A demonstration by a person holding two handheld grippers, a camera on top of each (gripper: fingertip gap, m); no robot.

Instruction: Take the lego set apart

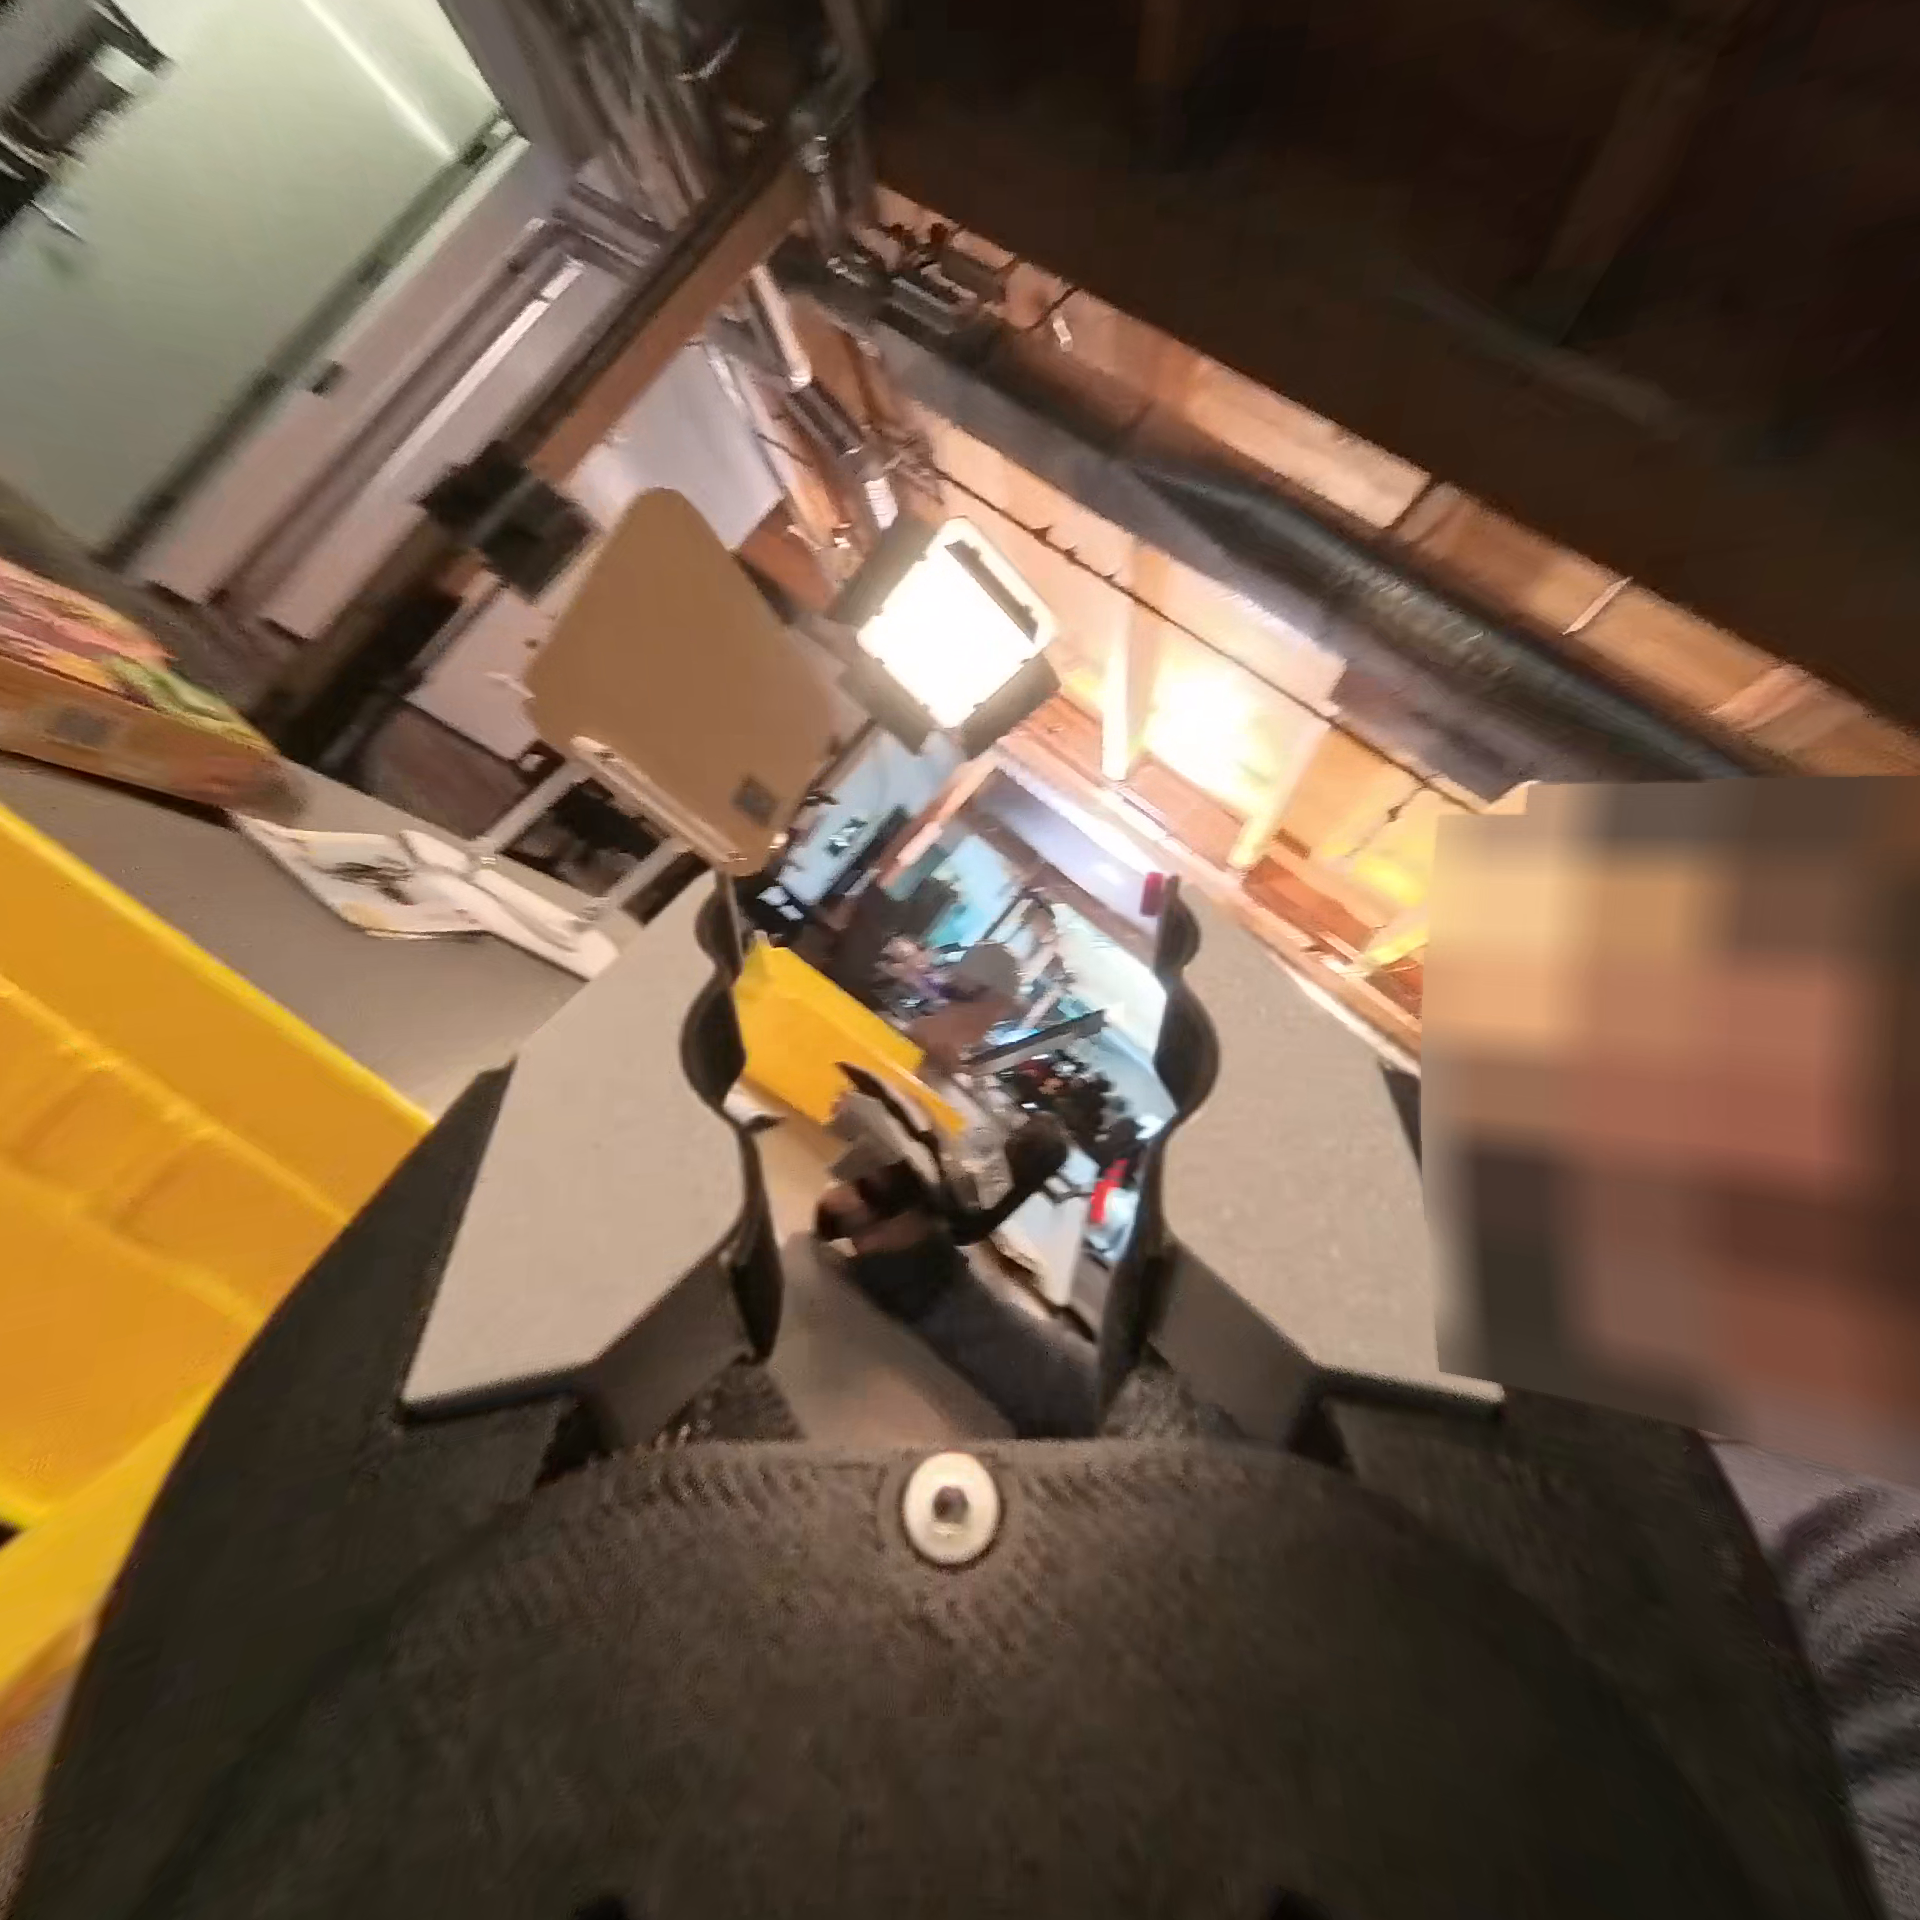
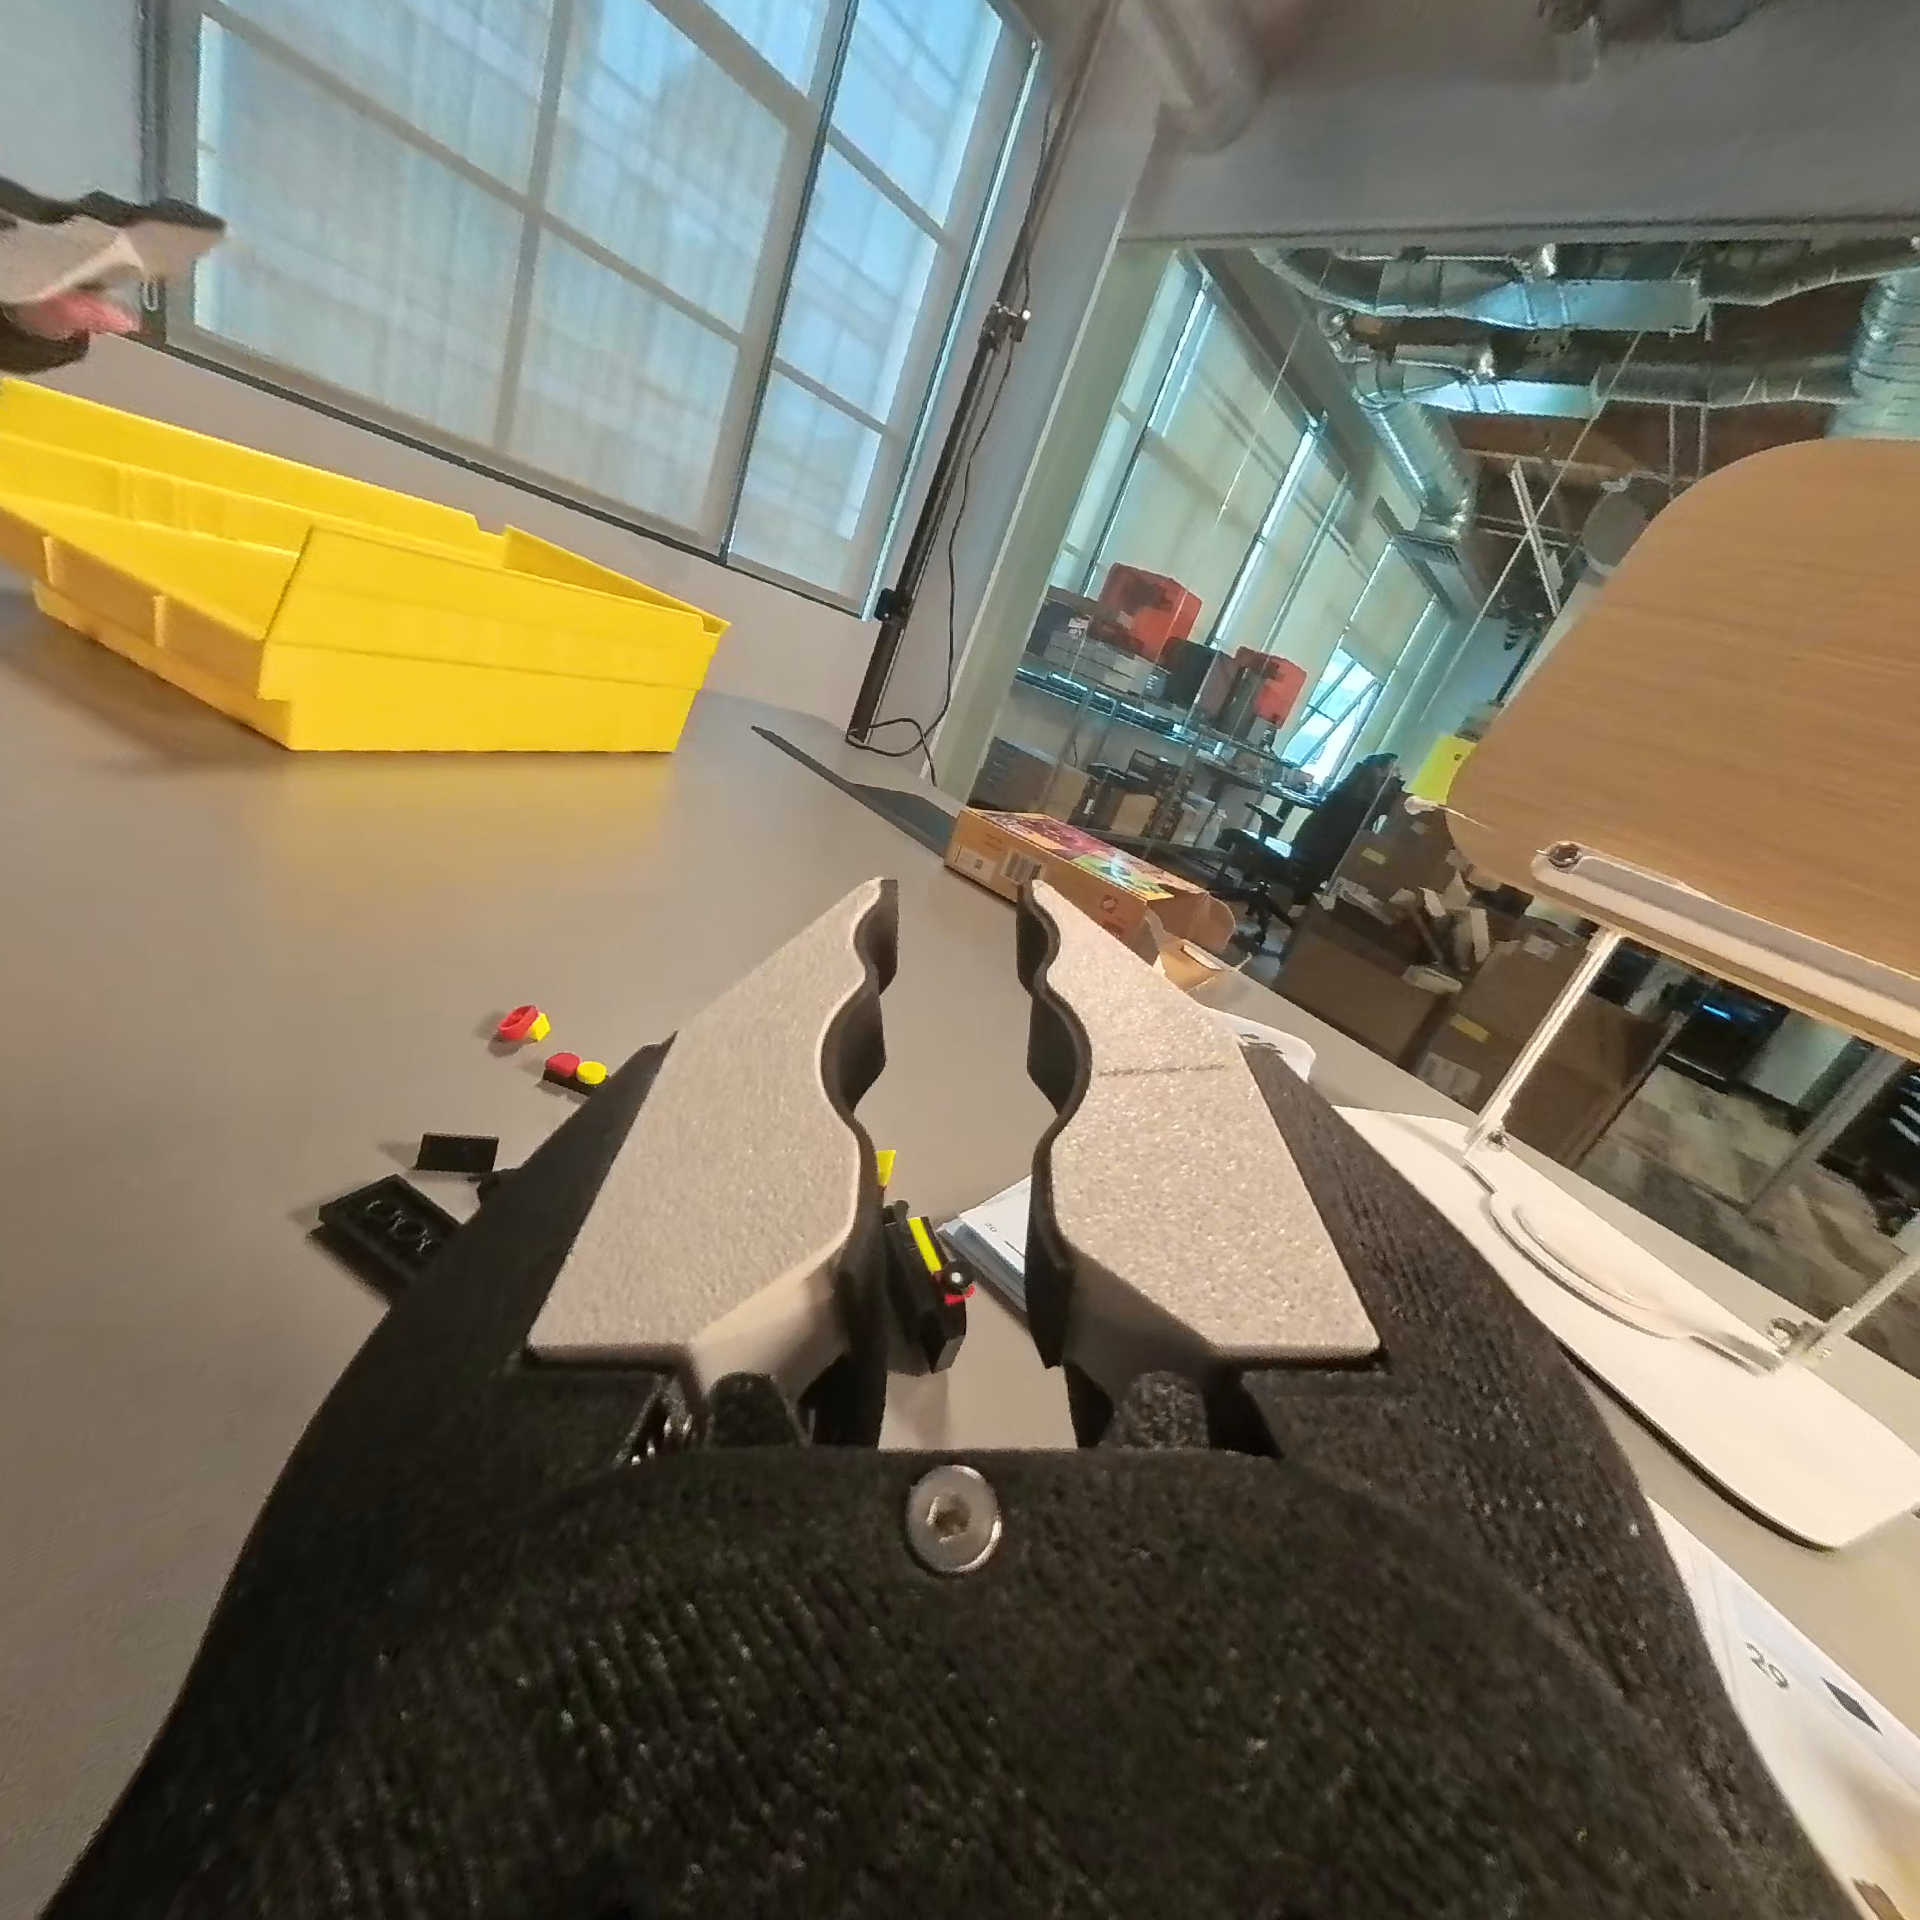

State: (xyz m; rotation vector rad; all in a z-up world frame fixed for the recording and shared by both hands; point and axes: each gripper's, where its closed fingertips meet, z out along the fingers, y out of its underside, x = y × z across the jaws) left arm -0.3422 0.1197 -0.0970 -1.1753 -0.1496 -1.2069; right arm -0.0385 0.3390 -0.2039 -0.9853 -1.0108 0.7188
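Right wrist view shows my right gripper (image 2: pixel 956 904) low over the grey table (image 2: pixel 260 935), its two fingers parted with clear space between them and nothing pinched. Down in that gap, close to the base of my left-hand finger (image 2: pixel 748 1122), sits a small lego piece (image 2: pixel 925 1288) of black, yellow and red; it looks narrow, its long axis running roughly along my fingers, away from the camera, though much of it is hidden. Whether it touches the finger I cannot tell. Loose bits lie on the table to the left: two red-and-yellow pieces (image 2: pixel 569 1070), one just beyond the other, and flat black plates (image 2: pixel 390 1231) nearer me. Farther off stands a yellow bin (image 2: pixel 468 686), and past my fingertips a cardboard box (image 2: pixel 1049 857). Paper sheets (image 2: pixel 987 1247) lie under my right-hand finger.

Left wrist view is blurred and tilted upward; my left gripper (image 1: pixel 951 914) is spread wide and empty, with the yellow bin (image 1: pixel 156 1143) at its left.
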